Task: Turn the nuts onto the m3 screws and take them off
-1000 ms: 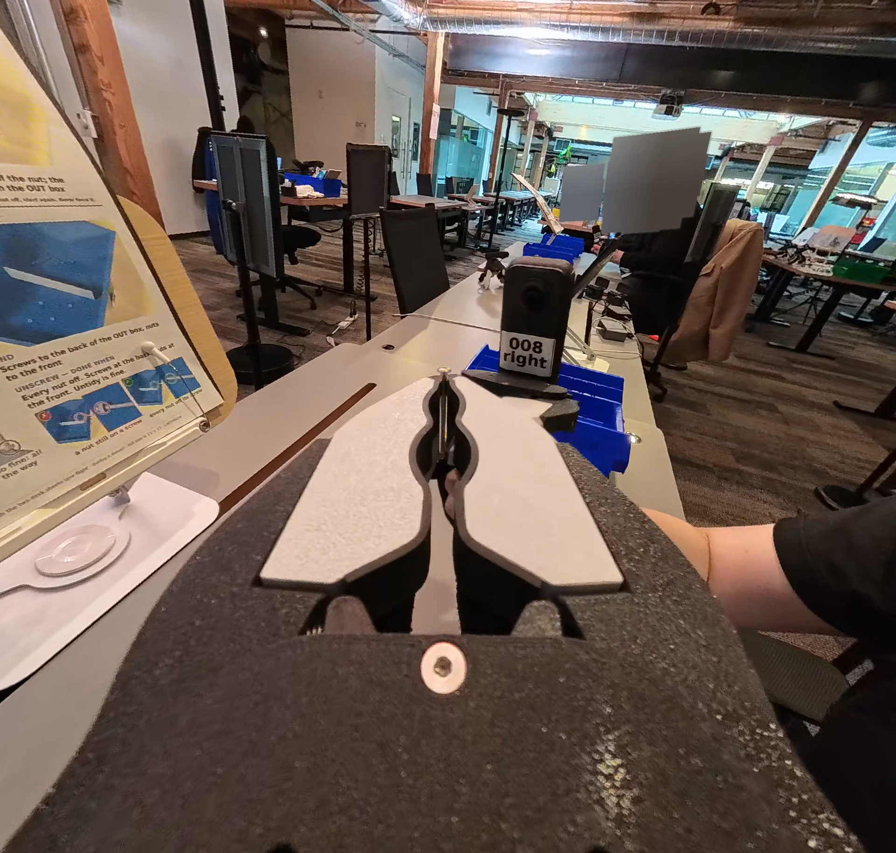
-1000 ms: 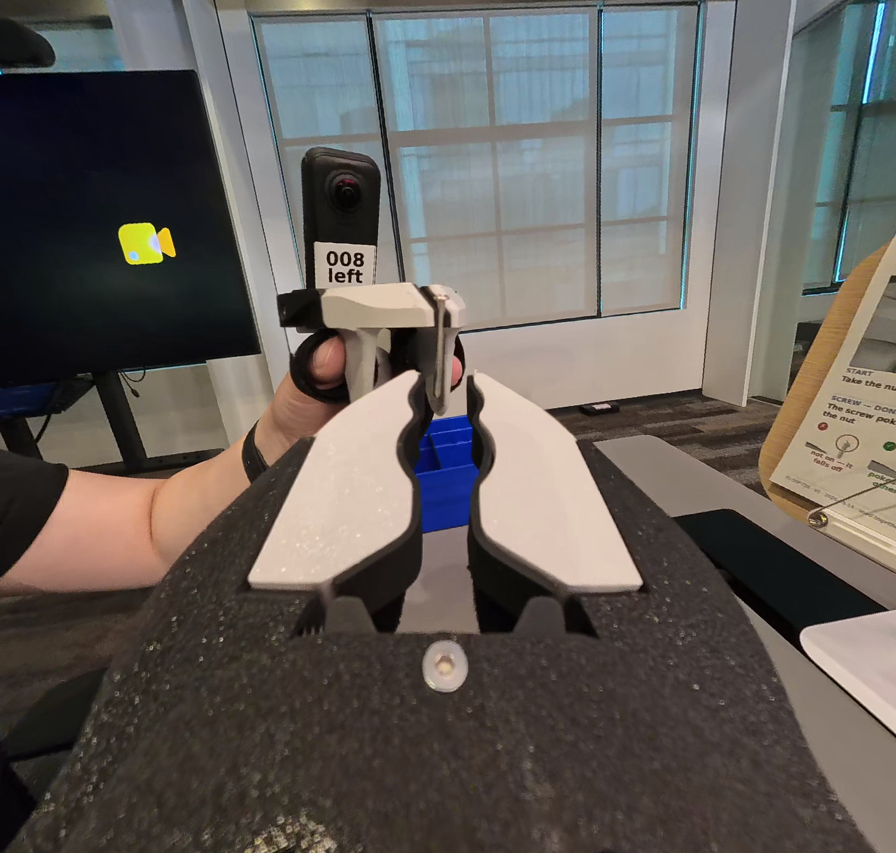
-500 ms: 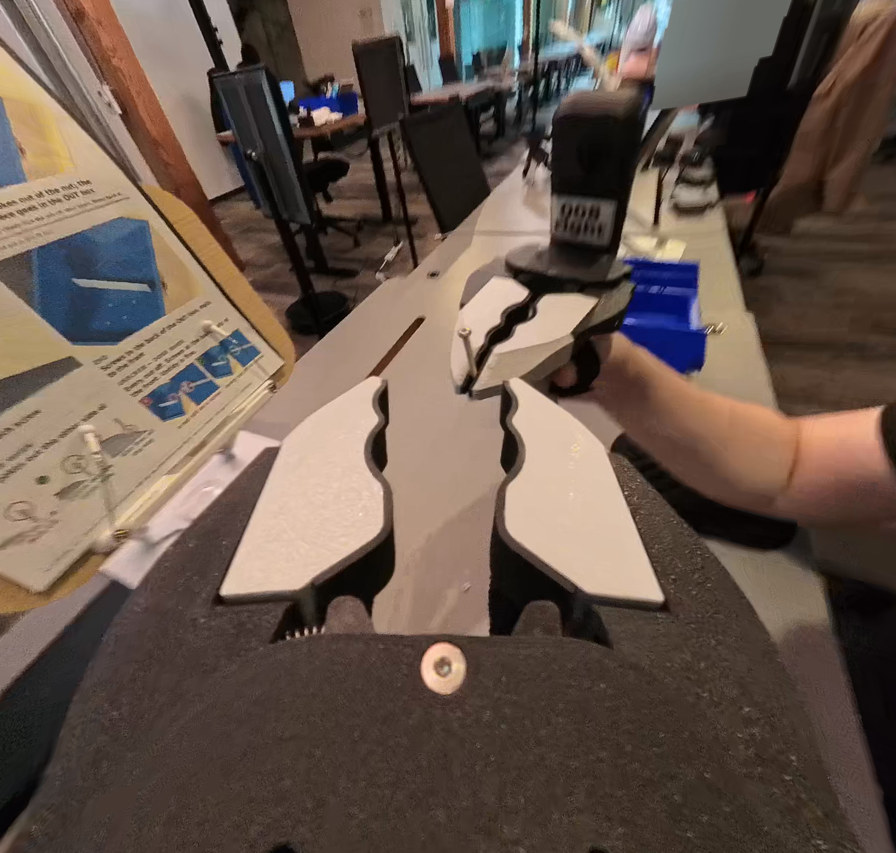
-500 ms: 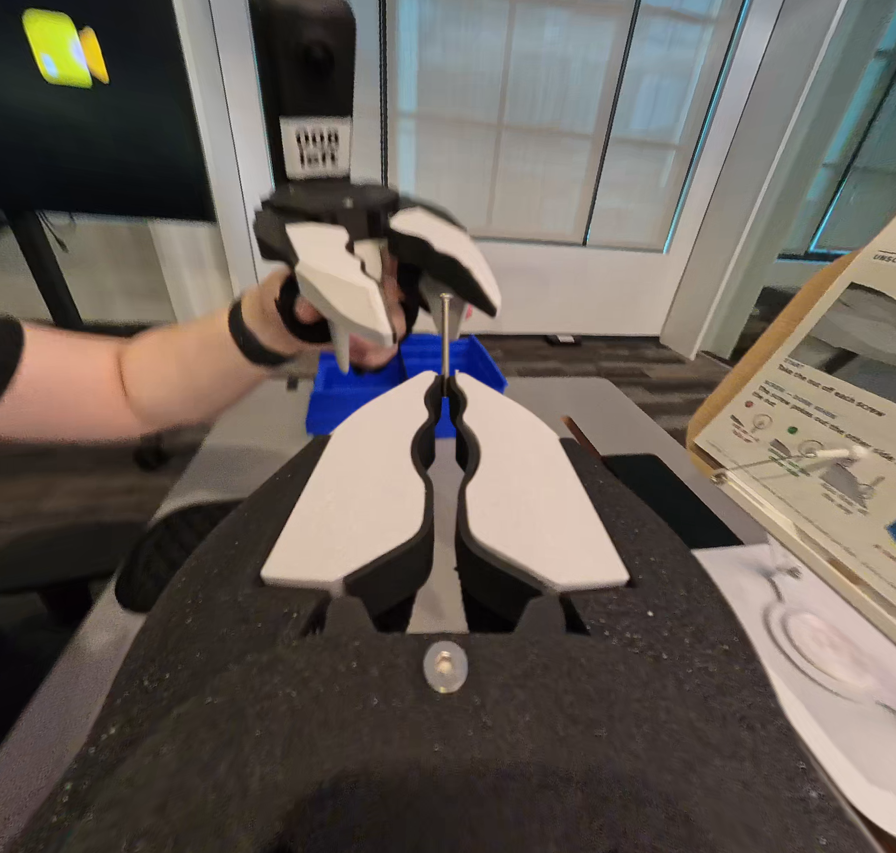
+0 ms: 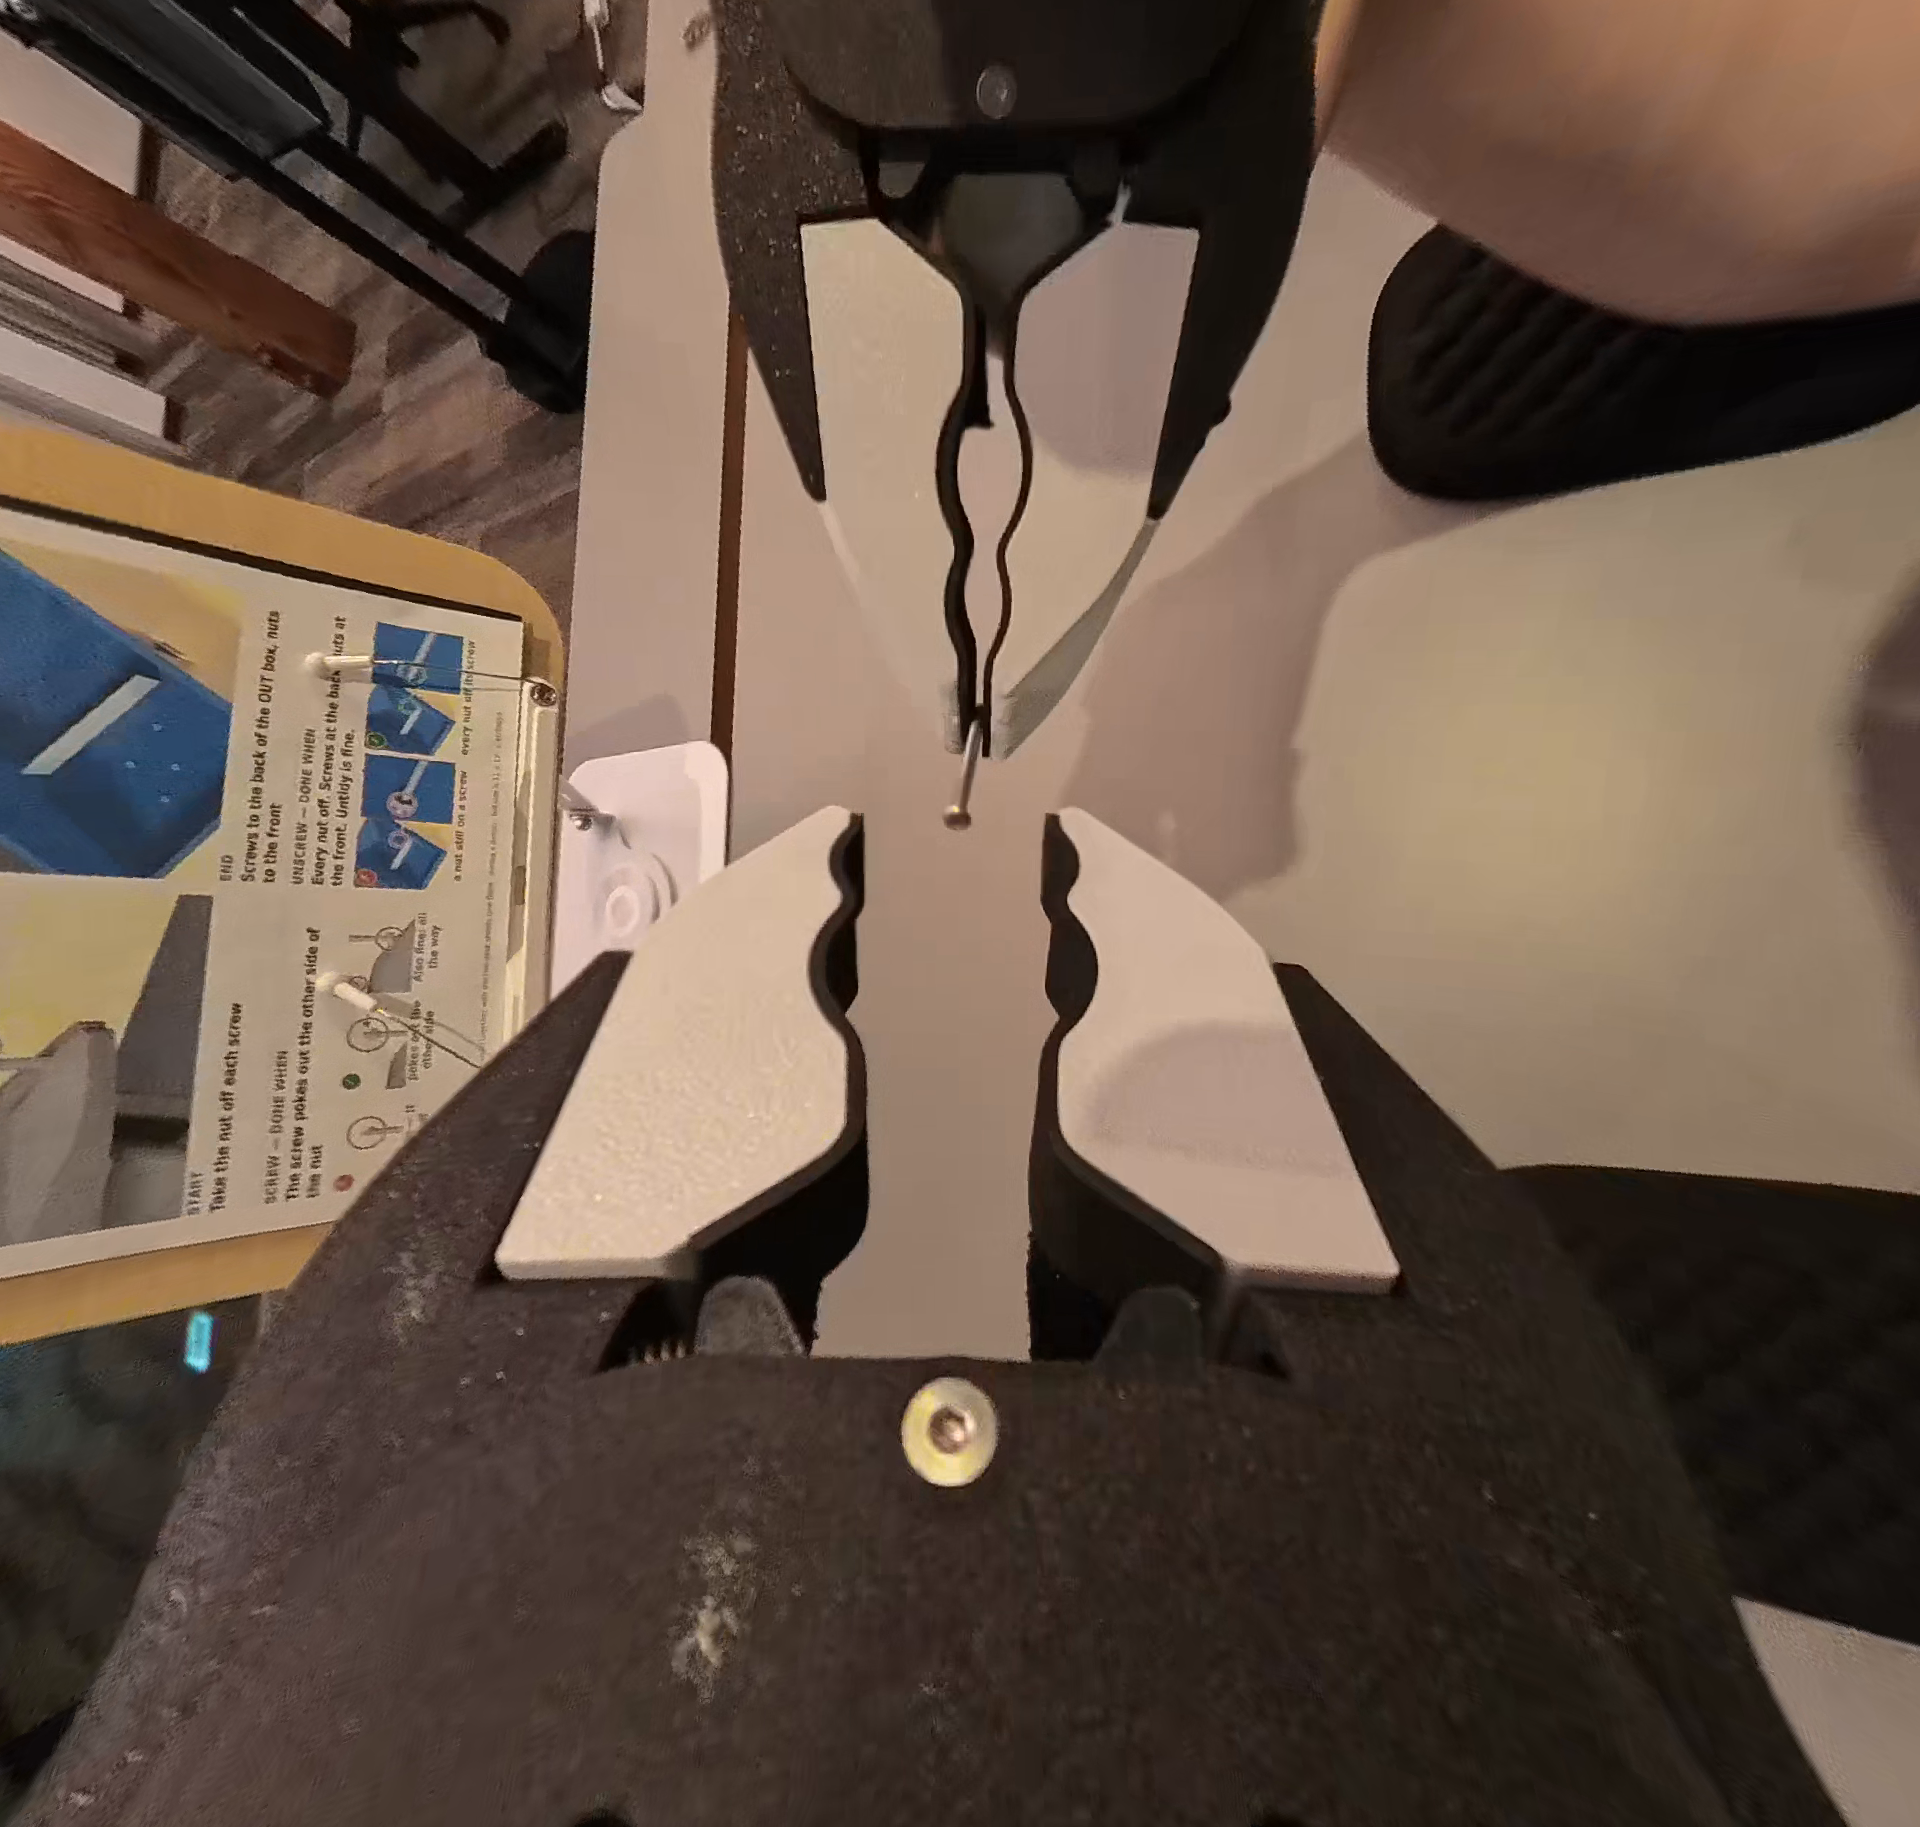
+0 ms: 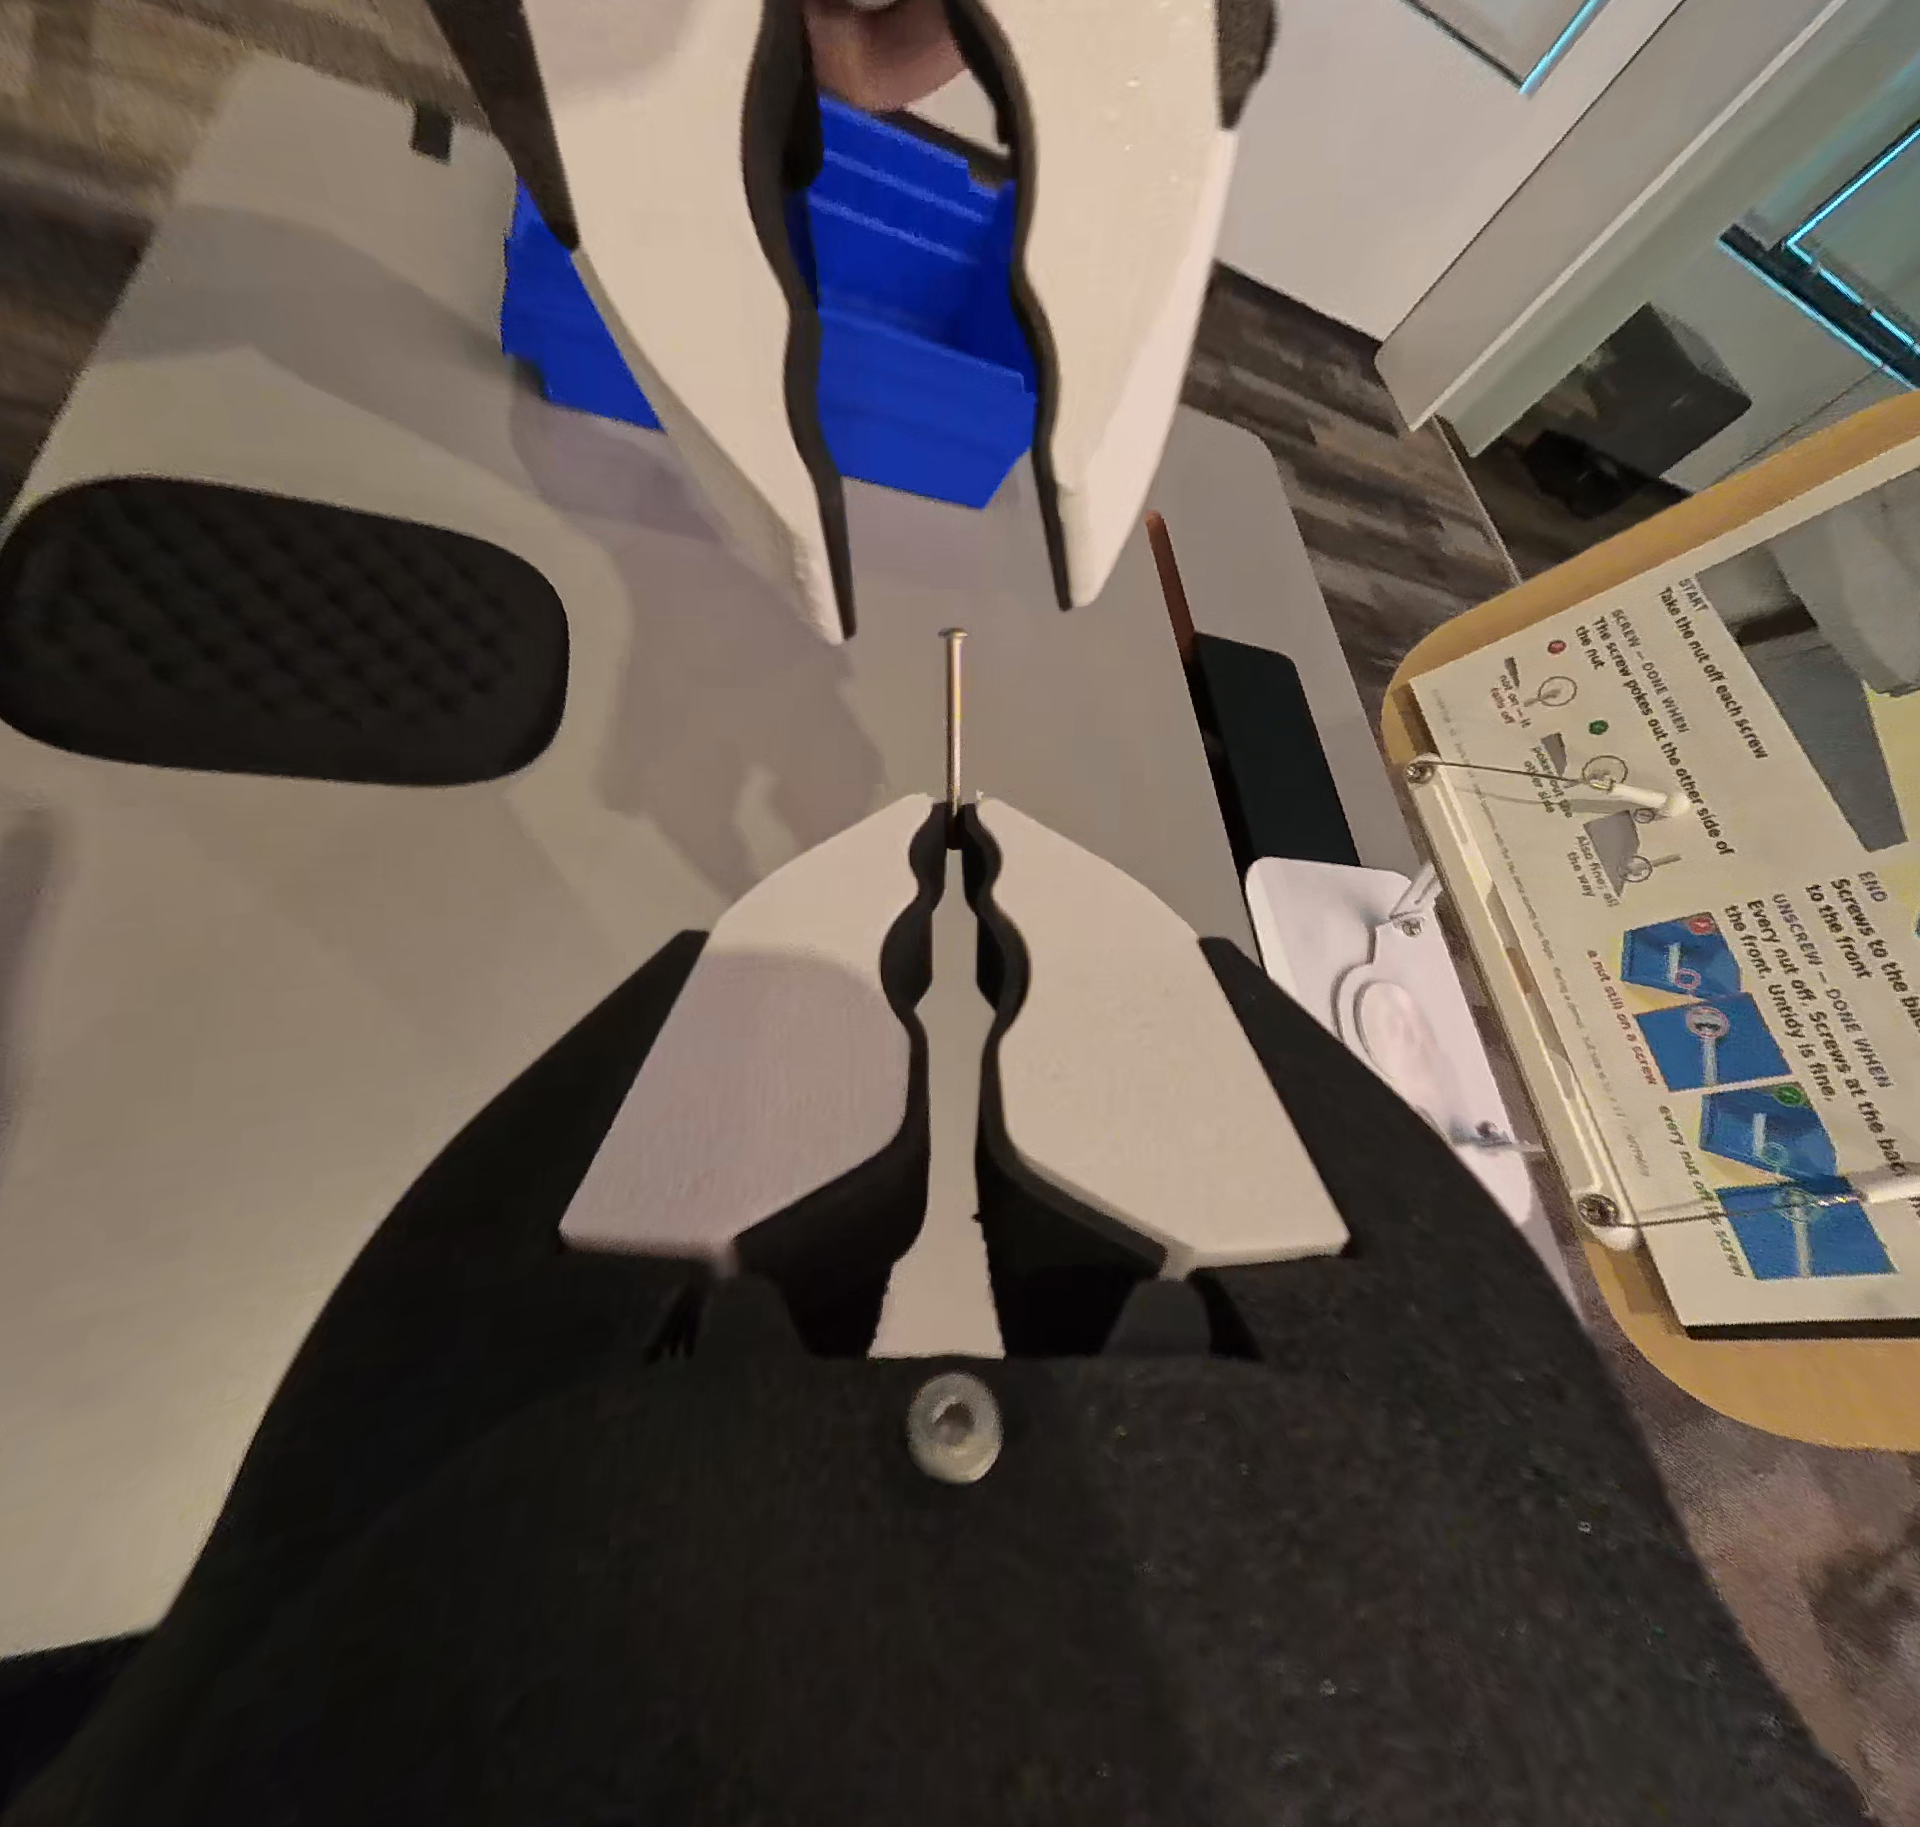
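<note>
A thin silver screw (image 6: 953,712) sticks out of my right gripper (image 6: 954,809), which is shut on its lower end. The screw head points at my left gripper (image 6: 951,614), which faces it tip to tip with its jaws apart and holds nothing. In the left wrist view, the left gripper (image 5: 951,827) is open at the bottom. The right gripper (image 5: 974,733) comes in from the top, shut on the screw (image 5: 964,780), and the screw head sits just short of my open fingertips. I see no nut.
Both grippers hang over the grey table (image 6: 312,946). A blue bin (image 6: 914,375) stands behind the left gripper. An instruction board (image 6: 1714,946) on a white base (image 6: 1382,998) stands at the side, also in the left wrist view (image 5: 260,894). A black padded rest (image 6: 281,634) lies on the table. The black padded rest (image 6: 281,634) is about equally far from each gripper, around 30 centimeters. It turns up in the left wrist view (image 5: 1771,1348) as well.
The screw has passed from my left gripper to my right. The left gripper has opened, the right has shut on the screw. Both have tilted down and now face each other closely.
</note>
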